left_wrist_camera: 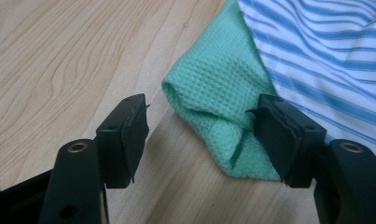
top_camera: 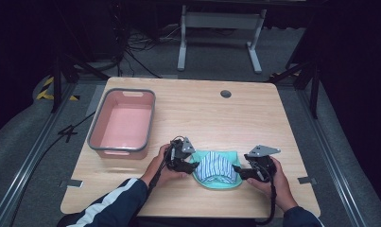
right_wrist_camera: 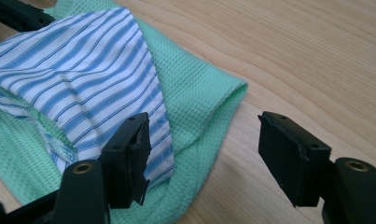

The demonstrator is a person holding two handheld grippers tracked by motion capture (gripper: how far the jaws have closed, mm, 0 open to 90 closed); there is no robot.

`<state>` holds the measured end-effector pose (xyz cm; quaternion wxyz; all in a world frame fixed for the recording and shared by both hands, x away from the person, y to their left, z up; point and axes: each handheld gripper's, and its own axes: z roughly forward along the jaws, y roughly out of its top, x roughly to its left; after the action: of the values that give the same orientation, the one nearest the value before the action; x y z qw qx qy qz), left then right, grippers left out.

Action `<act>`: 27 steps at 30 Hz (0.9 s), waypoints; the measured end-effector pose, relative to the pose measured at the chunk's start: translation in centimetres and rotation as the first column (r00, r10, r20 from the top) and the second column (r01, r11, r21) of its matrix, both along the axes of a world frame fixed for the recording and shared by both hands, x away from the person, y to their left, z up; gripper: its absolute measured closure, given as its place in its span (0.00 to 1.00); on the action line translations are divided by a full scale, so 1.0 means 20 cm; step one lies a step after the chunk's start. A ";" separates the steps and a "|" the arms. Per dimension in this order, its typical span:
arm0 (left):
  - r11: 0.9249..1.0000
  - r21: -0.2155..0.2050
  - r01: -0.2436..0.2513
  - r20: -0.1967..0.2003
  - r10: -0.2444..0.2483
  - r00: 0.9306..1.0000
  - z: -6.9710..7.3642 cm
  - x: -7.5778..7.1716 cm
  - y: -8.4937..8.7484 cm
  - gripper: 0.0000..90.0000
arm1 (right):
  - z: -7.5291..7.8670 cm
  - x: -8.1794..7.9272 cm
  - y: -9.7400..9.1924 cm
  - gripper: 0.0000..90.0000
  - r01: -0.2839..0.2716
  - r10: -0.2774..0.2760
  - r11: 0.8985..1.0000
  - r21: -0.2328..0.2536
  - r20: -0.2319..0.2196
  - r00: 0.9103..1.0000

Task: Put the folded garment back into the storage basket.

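Observation:
A green waffle-weave cloth [top_camera: 228,155] lies at the front middle of the wooden table [top_camera: 202,113], with a blue-and-white striped cloth [top_camera: 216,166] bunched on top of it. My left gripper [top_camera: 194,163] is at the cloth's left edge. In the left gripper view the gripper [left_wrist_camera: 199,135] stands open around a folded green corner [left_wrist_camera: 213,93]; one pad [left_wrist_camera: 279,135] rests against the fold and the other stands apart from it. My right gripper [top_camera: 236,170] is at the right edge. In the right gripper view it [right_wrist_camera: 204,149] is open across the green edge [right_wrist_camera: 213,107], one jaw over the striped cloth [right_wrist_camera: 83,70].
A pink bin with a grey rim [top_camera: 97,120] stands empty at the table's left. A round cable hole [top_camera: 225,93] sits near the far edge. Bare wood lies between the bin and the cloths and across the far half.

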<state>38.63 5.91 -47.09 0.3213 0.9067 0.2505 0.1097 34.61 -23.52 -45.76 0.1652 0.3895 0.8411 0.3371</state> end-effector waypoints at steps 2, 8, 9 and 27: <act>1.000 -0.004 -0.006 -0.007 0.006 1.000 0.00 0.00 0.00 0.37 | -0.01 0.00 0.01 0.39 -0.001 0.001 1.000 -0.008 -0.001 1.000; 0.999 -0.024 -0.022 -0.024 0.022 0.999 -0.02 0.02 0.02 0.33 | -0.04 0.02 0.03 0.34 0.012 -0.013 0.999 -0.034 -0.036 0.999; 0.999 -0.026 -0.022 -0.026 0.022 0.999 -0.02 0.03 0.02 0.33 | -0.04 0.02 0.03 0.34 0.012 -0.013 0.999 -0.034 -0.036 0.999; 0.999 -0.041 0.035 -0.038 -0.037 0.999 -0.02 0.02 0.00 0.41 | -0.06 0.02 0.07 0.69 -0.046 0.047 0.999 0.009 -0.087 0.995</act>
<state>39.01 5.86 -47.43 0.3366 0.9062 0.2426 0.0810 35.09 -22.17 -46.91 0.1193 0.3845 0.8551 0.3266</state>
